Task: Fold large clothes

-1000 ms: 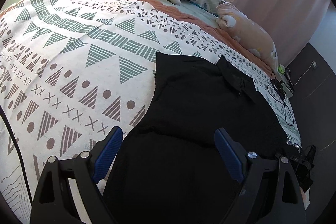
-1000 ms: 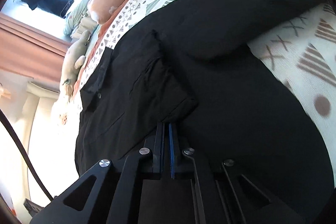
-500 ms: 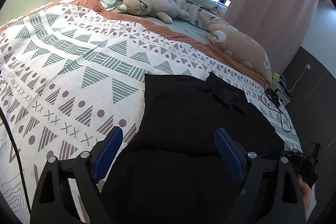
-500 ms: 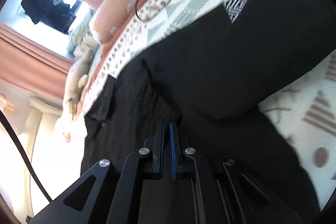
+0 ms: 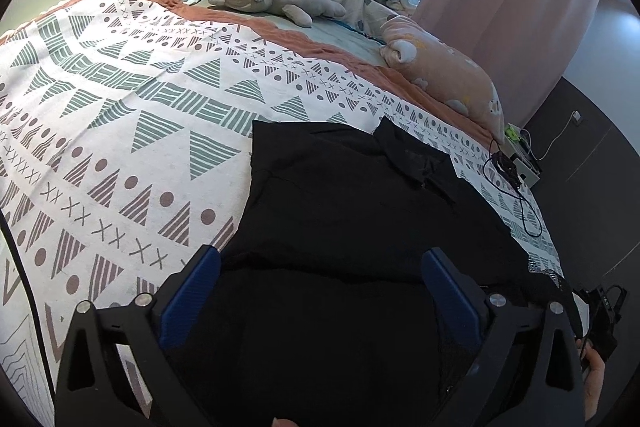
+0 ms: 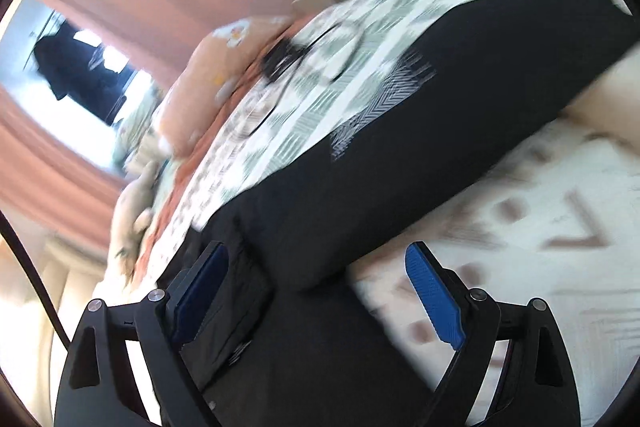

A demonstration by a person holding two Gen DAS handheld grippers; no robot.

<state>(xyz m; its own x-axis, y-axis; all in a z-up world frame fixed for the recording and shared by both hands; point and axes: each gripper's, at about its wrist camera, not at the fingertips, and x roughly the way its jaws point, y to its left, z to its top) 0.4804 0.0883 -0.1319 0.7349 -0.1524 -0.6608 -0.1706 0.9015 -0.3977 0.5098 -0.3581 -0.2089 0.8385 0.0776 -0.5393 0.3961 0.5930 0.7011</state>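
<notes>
Right gripper has let go, jaws opening; left gripper opening too — black garment beneath.

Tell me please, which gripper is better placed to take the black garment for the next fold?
Probably left. The left gripper hangs squarely over the black garment, jaws opening with cloth below and none between. The right gripper, jaws also opening, is at the garment's edge, half over the patterned bedspread.

The right tongs, shut a second ago, are opening above the black shirt, gripping nothing
</notes>
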